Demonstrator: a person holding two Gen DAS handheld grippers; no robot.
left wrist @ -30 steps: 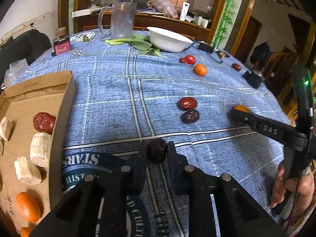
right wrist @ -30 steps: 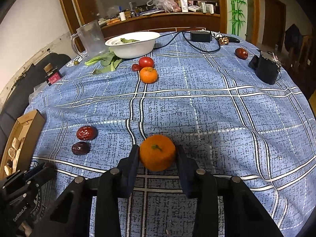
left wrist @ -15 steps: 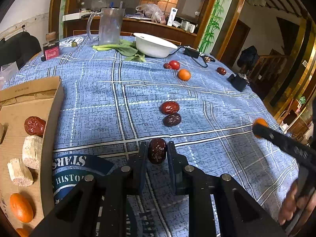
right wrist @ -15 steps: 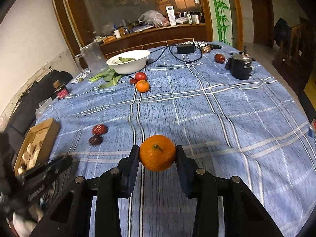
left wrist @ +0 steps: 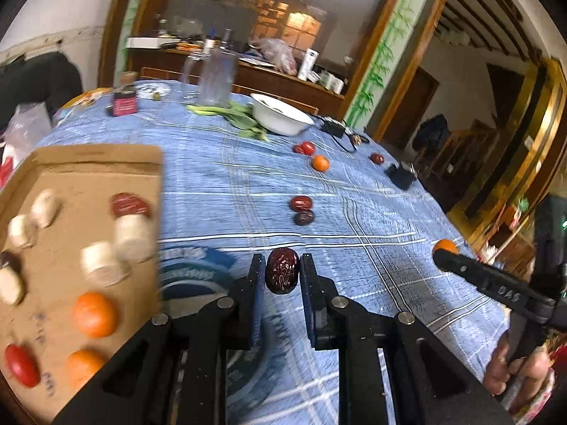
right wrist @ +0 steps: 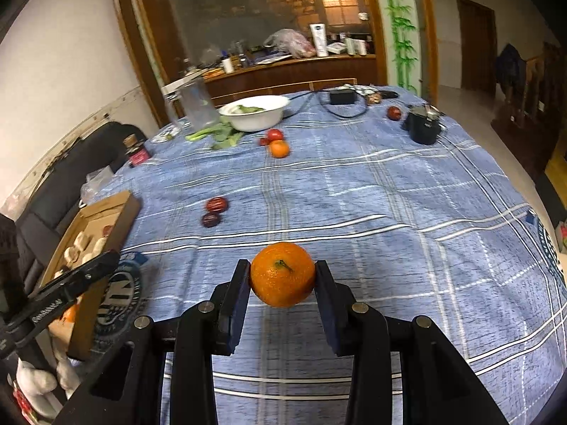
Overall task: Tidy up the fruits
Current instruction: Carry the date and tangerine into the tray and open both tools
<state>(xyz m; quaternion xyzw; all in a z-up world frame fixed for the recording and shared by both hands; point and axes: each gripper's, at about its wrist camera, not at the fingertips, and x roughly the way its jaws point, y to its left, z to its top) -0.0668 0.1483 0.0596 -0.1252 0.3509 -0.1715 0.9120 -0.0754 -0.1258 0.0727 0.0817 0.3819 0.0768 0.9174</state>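
The left claw (left wrist: 282, 276) was clamped on a dark date (left wrist: 282, 275), held above the tabletop (left wrist: 248, 184) just right of the box (left wrist: 88, 163). The right claw (right wrist: 282, 279) gripped an orange (right wrist: 282, 279) over the near middle of the cloth, well apart from the box.

The risk, as I judged it: the date's wrinkled, rounded skin could slip from the narrow pinch, and the view was blurred, suggesting fast travel. The orange sat at the pad tips and could roll out. The two claws could also clash over the box.

Compared with a second earlier, both claws had lifted higher, and the left view had swung so more of the box interior showed.
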